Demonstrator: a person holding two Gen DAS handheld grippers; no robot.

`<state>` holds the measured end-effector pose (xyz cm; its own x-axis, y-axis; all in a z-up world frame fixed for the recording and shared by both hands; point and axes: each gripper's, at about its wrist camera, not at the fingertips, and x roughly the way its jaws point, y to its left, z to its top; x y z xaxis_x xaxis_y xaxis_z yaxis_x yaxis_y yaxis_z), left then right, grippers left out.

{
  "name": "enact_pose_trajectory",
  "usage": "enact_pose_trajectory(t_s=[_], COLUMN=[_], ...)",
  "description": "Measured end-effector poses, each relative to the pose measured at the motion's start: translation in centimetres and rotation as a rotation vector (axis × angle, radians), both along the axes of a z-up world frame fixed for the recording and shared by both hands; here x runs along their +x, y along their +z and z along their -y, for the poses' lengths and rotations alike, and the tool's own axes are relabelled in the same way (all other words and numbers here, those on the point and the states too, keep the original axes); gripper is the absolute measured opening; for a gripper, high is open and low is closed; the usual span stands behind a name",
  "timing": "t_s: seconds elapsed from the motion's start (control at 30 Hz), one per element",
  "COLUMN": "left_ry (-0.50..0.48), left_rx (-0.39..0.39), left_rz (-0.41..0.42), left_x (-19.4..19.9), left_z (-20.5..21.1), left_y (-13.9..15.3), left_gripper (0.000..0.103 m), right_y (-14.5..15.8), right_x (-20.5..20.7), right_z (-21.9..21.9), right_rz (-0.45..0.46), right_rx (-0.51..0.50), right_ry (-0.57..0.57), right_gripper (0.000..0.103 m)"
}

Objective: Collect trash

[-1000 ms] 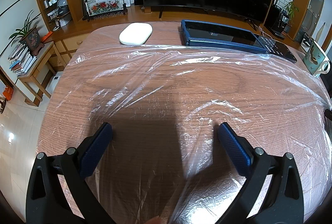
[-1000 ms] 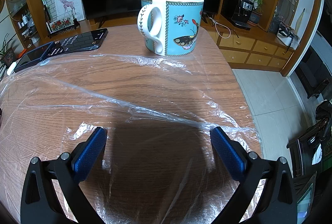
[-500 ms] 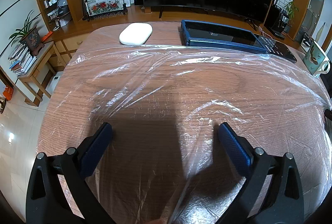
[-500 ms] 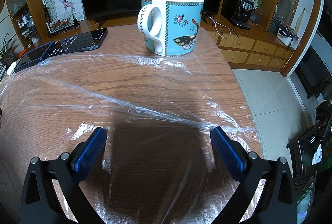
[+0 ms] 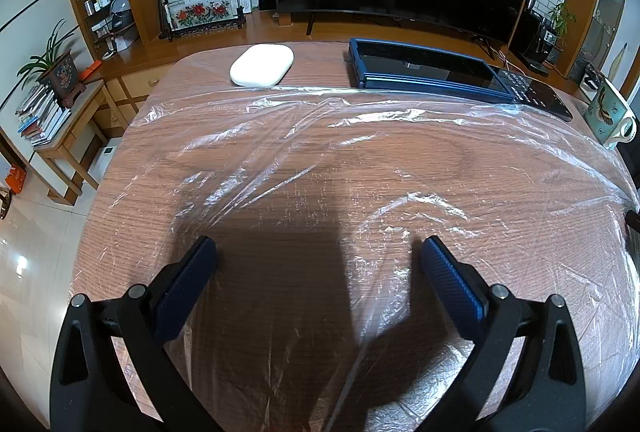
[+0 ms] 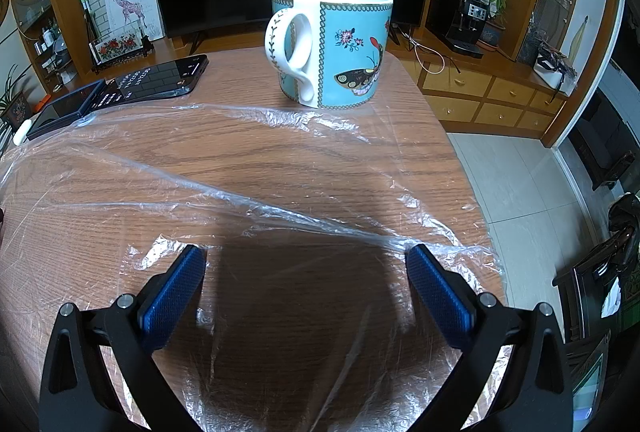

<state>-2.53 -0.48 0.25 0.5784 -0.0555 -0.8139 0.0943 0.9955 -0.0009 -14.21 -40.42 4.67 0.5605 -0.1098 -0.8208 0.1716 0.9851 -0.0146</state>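
both grippers over the bench (image 5: 132,168), nothing held. left gripper (image 5: 316,260) has its jaws spread wide; right gripper (image 6: 306,268) the same, empty.

the trash, as i judge it, is the clear plastic sheet (image 5: 360,160) lying spread over most of the wooden top, wrinkled, with raised ridges. in the right wrist view one ridge (image 6: 280,208) runs diagonally toward the right finger. i cannot tell whether the fingers touch the film or hover just above it.

neighbours: blue butterfly mug (image 6: 332,48) stands at the far edge of the sheet, its base seemingly on or right at the film. dark tablet (image 5: 424,72) and phone (image 6: 160,80) lie just beyond the far edge; white pad (image 5: 262,65) clear of it.

risks as i see them:
- pulling the sheet with the mug resting on it could drag or tip the mug.
- film is thin and flat; the pads may close on nothing unless i pinch a ridge.
- sheet may snag the tablet edge.
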Motion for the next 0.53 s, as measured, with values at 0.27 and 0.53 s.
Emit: enact_pose_trajectory(t_s=[0.27,0.53], left_ry=[0.0,0.0], left_rx=[-0.001,0.001], left_rz=[0.0,0.0], left_x=[0.0,-0.12], left_z=[-0.01,0.02], left_y=[0.0,0.0], left_gripper=[0.102,0.102], right_y=[-0.01,-0.01], right_x=[0.01,0.01], right_z=[0.0,0.0], right_rz=[0.0,0.0], right_rx=[0.0,0.0], right_ry=[0.0,0.0], right_gripper=[0.099,0.099])
